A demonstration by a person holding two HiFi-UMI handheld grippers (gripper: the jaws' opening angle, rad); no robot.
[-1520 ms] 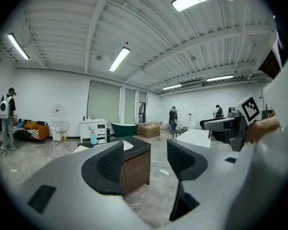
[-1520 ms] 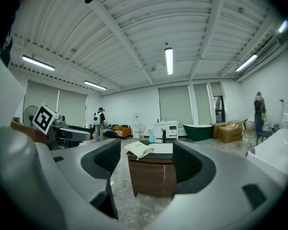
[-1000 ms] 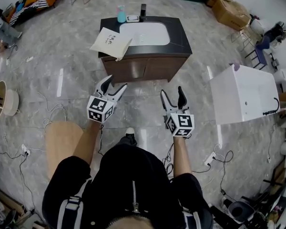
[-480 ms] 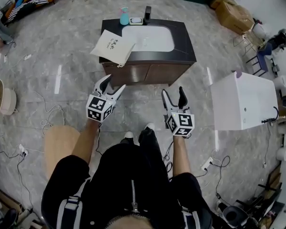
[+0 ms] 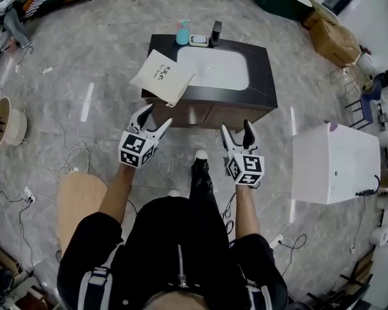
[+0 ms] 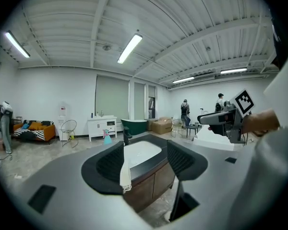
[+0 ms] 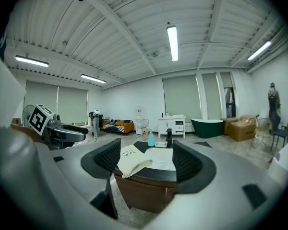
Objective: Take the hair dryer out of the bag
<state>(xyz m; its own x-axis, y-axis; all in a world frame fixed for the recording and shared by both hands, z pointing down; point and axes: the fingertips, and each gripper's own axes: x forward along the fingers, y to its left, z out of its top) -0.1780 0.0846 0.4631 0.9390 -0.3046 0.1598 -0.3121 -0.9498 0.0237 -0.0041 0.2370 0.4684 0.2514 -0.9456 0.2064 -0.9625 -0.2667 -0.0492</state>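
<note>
The hair dryer itself I cannot see; I take it to be inside the flat cream cloth bag [image 5: 163,77] with dark print, which lies on the left front corner of the dark-topped wooden bench [image 5: 264,76], one corner drooping over the front edge. Beside the bag, to its right, is the white basin [image 5: 213,66] set into the top, and a teal bottle [image 5: 182,32] stands at the back rim. Both my tongs are wide open and carry nothing. The left tongs [image 5: 156,115] point up toward the bag's hanging corner, and the right tongs [image 5: 235,126] point at the cabinet front. Both are held over the floor, short of the bench and well apart from the bag. So the step in hand, as I judge it, is closing in. To do it well I should bring the left tongs in low and level to pinch that overhanging corner and pin the cloth, then find the mouth with the right; which side it opens on I cannot tell from here. Thin cloth will slide on the smooth top, so I should anchor it first.
</note>
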